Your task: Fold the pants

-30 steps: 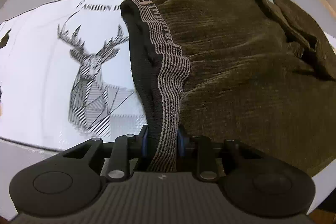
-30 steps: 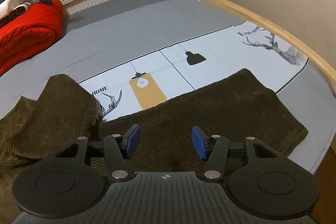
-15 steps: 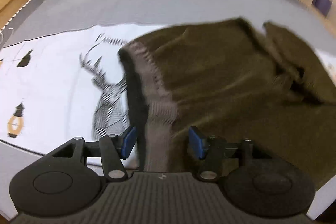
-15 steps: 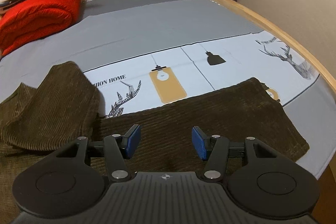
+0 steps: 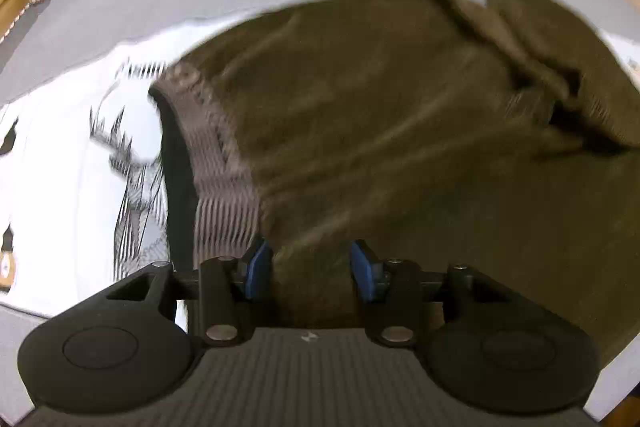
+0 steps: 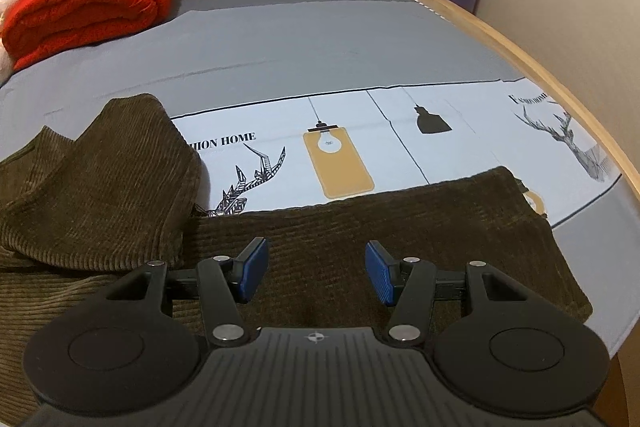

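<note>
My left gripper (image 5: 310, 269) hovers over the brown corduroy pants (image 5: 400, 155), just right of their striped waistband (image 5: 224, 195); its jaws are closing with cloth seen between the blue pads, which do not press it, so it has let go. The view is blurred. The pants lie spread on the bed sheet (image 6: 320, 47), over its white printed panel. My right gripper (image 6: 316, 269) hangs above a pant leg (image 6: 400, 227), jaws apart and empty. A red blanket (image 6: 92, 3) lies far back.
</note>
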Motion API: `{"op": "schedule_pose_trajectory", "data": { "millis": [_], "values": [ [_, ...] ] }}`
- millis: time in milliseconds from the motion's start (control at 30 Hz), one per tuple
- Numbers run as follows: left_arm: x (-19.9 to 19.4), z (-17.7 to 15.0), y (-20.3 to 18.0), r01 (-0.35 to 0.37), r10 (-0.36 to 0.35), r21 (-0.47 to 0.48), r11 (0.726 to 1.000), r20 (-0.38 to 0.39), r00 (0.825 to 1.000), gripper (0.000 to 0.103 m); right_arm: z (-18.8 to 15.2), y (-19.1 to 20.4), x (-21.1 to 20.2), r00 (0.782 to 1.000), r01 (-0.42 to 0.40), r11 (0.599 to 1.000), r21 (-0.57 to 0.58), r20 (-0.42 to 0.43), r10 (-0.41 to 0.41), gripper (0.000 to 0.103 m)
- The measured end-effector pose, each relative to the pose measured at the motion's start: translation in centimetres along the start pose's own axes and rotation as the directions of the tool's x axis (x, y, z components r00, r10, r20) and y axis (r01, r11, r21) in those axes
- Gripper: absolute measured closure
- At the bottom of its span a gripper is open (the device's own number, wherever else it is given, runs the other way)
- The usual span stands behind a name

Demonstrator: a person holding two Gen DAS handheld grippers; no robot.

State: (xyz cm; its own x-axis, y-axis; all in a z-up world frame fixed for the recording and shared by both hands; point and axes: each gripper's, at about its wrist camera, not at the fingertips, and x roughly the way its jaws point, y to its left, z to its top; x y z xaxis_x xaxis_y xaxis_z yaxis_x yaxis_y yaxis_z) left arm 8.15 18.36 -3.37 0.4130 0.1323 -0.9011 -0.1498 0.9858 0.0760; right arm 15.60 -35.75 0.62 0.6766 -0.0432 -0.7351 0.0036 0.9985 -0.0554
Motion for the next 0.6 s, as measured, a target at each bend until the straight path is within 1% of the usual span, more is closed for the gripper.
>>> {"op": "schedule_pose_trajectory", "data": {
  "millis": [67, 100, 200, 300, 500, 533, 567, 600],
  "values": [
    [-0.7, 1.0, -0.3, 0.027, -0.026, -0.021, 0.999, 0.041, 0.999, 0.052, 0.1, 0.2, 0.3, 1.0, -0.002, 1.0, -0.012, -0.002, 0.002, 0.047],
    [-0.8, 1.0, -0.6, 0.034, -0.033, -0.027, 0.999, 0.052, 0.998, 0.052, 0.2, 0.4, 0.5, 1.0, -0.002, 1.0, -0.018, -0.004, 0.002, 0.047],
    [-1.0, 2.2, -1.4, 0.042, -0.039, -0.035, 0.999, 0.086, 0.996, 0.052, 0.5, 0.9, 1.0, 1.0, -0.007, 0.999, -0.034, -0.007, 0.007, 0.047],
    [-1.1, 3.2, -2.4, 0.065, -0.059, -0.043, 0.997, 0.119, 0.991, 0.052, 0.9, 1.4, 1.5, 1.0, -0.017, 0.999, -0.038, -0.009, 0.016, 0.047],
    [-1.1, 4.4, -4.5, 0.075, -0.074, -0.002, 0.997, 0.15, 0.986, 0.053, 2.0, 2.5, 2.1, 0.999, -0.052, 0.999, -0.011, 0.001, 0.052, 0.047],
    [-1.0, 4.5, -4.9, 0.076, -0.077, 0.009, 0.997, 0.151, 0.986, 0.054, 2.1, 2.7, 2.2, 0.998, -0.059, 0.998, -0.004, 0.003, 0.059, 0.047],
    [-1.0, 4.5, -5.2, 0.079, -0.081, 0.024, 0.997, 0.151, 0.985, 0.06, 2.3, 3.0, 2.3, 0.998, -0.068, 0.998, 0.004, 0.006, 0.068, 0.047],
    [-1.1, 4.7, -5.7, 0.08, -0.085, 0.04, 0.996, 0.153, 0.985, 0.07, 2.5, 3.2, 2.3, 0.997, -0.078, 0.997, 0.01, 0.01, 0.077, 0.047]
  ]
}}
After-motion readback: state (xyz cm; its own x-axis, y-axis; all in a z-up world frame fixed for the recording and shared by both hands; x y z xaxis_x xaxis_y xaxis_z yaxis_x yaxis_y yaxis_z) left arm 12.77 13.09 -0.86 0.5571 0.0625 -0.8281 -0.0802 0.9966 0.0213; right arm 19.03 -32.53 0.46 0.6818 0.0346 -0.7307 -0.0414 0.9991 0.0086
